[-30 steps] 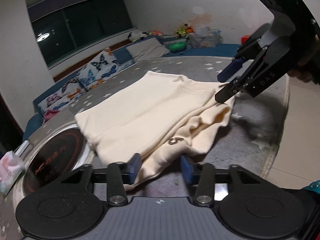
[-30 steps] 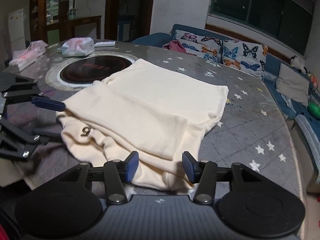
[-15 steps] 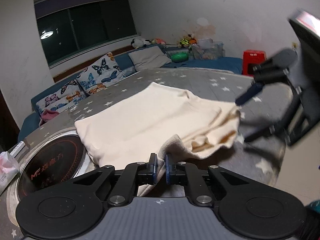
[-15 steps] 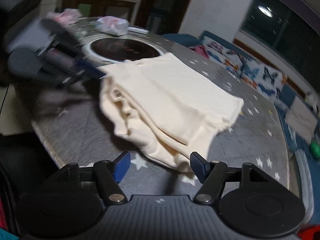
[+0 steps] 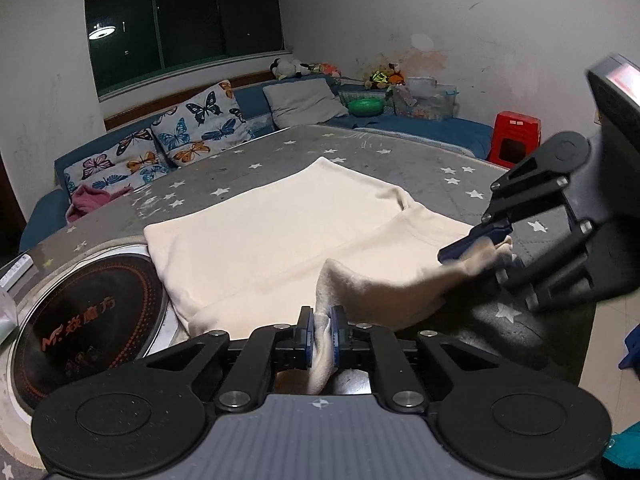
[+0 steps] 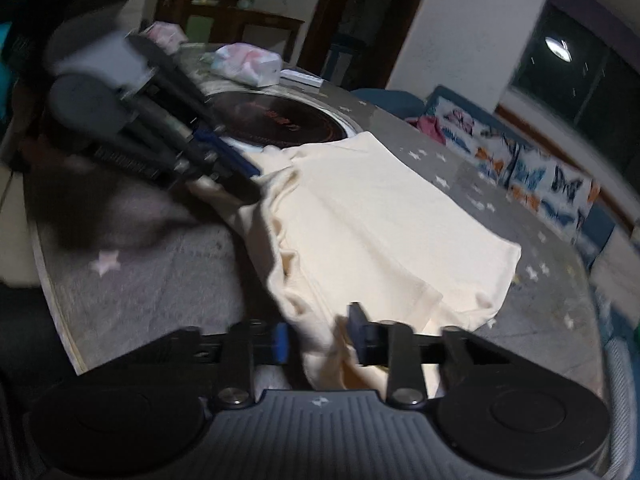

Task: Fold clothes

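Observation:
A cream garment (image 5: 280, 232) lies partly folded on a grey star-patterned table (image 5: 360, 148); it also shows in the right wrist view (image 6: 360, 216). My left gripper (image 5: 322, 334) is shut on the garment's near edge and lifts it a little. It shows blurred at the left of the right wrist view (image 6: 236, 168). My right gripper (image 6: 318, 338) has cream cloth between its blue pads, with the jaws still somewhat apart. In the left wrist view the right gripper (image 5: 476, 250) pinches the garment's right corner.
A round black induction plate (image 5: 80, 320) is set into the table left of the garment. A tissue pack (image 6: 248, 62) and a remote lie beyond it. A sofa with butterfly cushions (image 5: 192, 128) runs behind the table. A red stool (image 5: 516, 132) stands at the far right.
My left gripper closed on the garment's near edge and lifted it. My right gripper moved in and closed around the other corner; the front edge is now raised between both grippers.

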